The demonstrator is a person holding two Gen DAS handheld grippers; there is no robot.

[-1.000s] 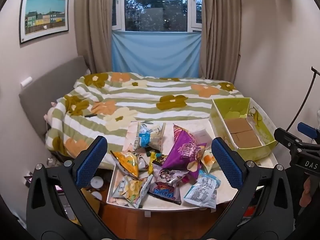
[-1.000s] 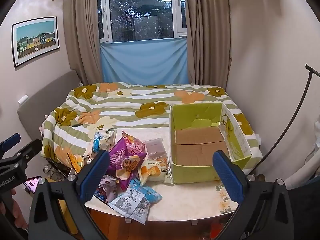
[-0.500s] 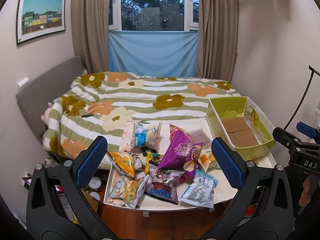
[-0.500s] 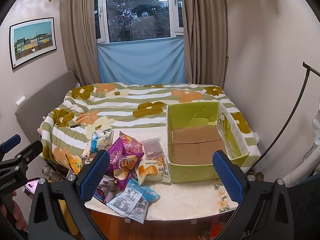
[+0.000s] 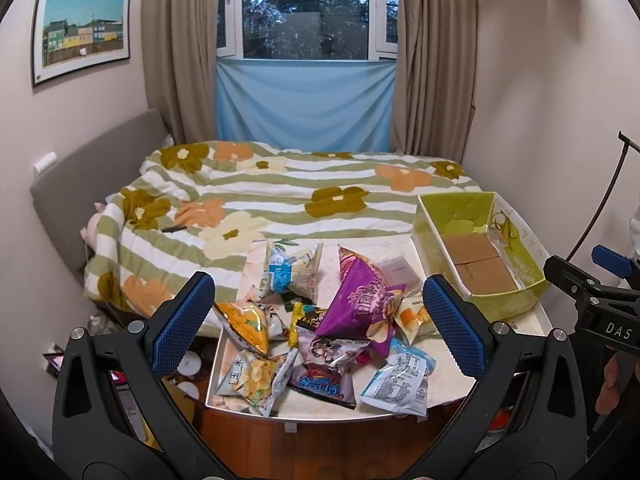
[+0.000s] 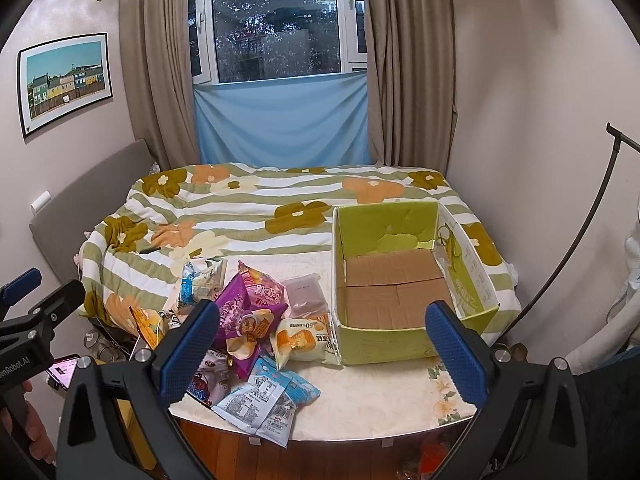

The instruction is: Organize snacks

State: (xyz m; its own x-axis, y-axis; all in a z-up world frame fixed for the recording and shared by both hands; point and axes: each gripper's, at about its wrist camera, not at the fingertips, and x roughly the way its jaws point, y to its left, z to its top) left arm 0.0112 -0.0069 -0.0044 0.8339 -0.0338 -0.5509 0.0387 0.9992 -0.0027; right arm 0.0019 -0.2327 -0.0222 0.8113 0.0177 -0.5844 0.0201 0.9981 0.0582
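Reading "DAS" on the right gripper's body in the left wrist view; pack lettering is too small to read. A white counter (image 6: 384,392) stands against a bed (image 6: 280,196) with a flowered blanket, below a curtained window (image 6: 276,20). Snack packs (image 5: 320,332) lie heaped on the counter's left, beside an empty green box (image 6: 404,292). Left gripper (image 5: 318,320) and right gripper (image 6: 320,344) both hover wide apart, holding nothing.
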